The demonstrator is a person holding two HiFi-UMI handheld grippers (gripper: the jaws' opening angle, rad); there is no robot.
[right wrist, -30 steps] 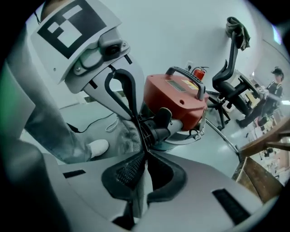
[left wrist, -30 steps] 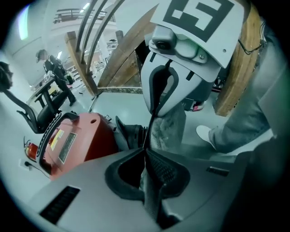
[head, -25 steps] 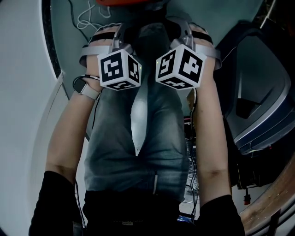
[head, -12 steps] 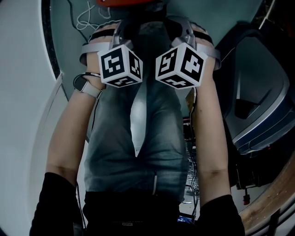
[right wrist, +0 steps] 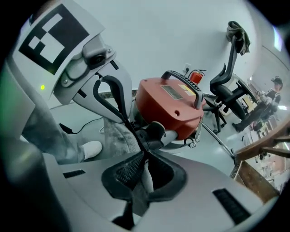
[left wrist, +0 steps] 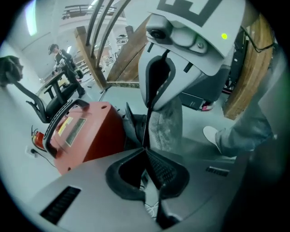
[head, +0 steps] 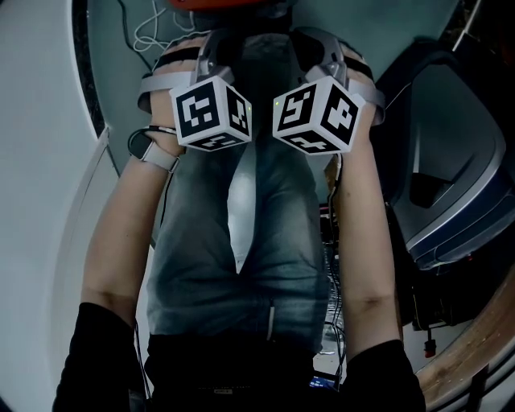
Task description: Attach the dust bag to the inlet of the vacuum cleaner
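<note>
The red vacuum cleaner (left wrist: 86,131) stands on the floor ahead, and a black and grey port (right wrist: 156,133) faces me on its front. The grey dust bag (left wrist: 165,122) hangs between the two grippers; its thin dark top edge runs into both sets of jaws. My left gripper (left wrist: 146,152) is shut on that edge. My right gripper (right wrist: 141,154) is shut on it from the other side. In the head view both marker cubes sit side by side over the person's legs, left gripper (head: 211,60) and right gripper (head: 322,56), with the vacuum (head: 217,3) only a red sliver at the top.
A black office chair (right wrist: 233,90) stands beyond the vacuum, with a small fire extinguisher (right wrist: 195,76) on the floor near it. Wooden beams (left wrist: 249,68) rise on the right. A large dark case (head: 451,177) lies right of the person. Loose cable (head: 157,32) lies on the floor.
The left gripper's cube has crept slightly up and right, toward the right one. The right gripper and the bag hold nearly still.
</note>
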